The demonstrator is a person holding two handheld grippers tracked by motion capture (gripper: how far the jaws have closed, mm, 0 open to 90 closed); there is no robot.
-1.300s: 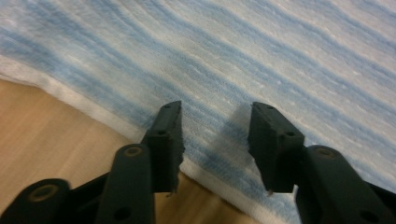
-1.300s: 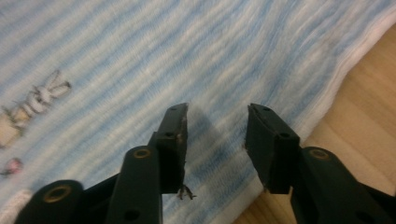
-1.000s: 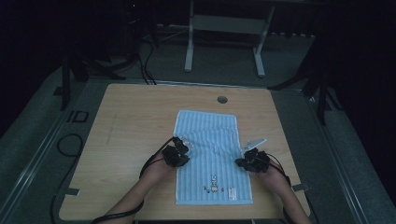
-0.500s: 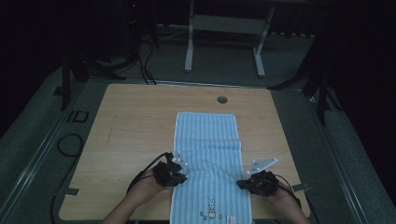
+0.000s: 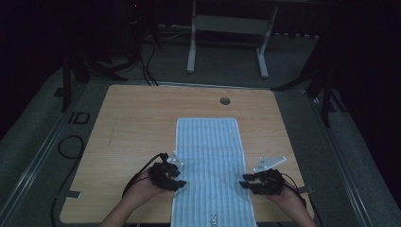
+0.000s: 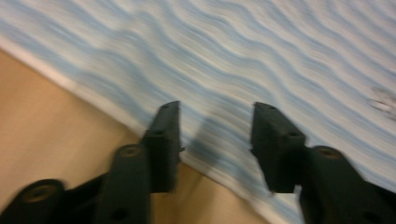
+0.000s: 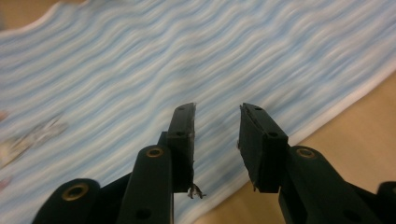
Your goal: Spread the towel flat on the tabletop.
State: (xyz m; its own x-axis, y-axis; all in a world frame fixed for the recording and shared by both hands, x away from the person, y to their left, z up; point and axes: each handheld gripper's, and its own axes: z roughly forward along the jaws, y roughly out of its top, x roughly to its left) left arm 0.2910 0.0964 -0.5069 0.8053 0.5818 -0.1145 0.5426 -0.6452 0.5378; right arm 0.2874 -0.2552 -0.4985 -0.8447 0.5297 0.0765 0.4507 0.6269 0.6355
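Striped blue-and-white towel [image 5: 210, 170]: flat on wooden table [image 5: 142, 123], between both tongs. Left gripper [image 5: 178, 182]: jaws wide apart, empty, over towel's edge. Right gripper [image 5: 244, 180]: jaws apart, empty, at opposite edge.

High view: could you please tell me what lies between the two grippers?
Only the striped towel lies between the left gripper and right gripper; nothing rests on that stretch in the high view.
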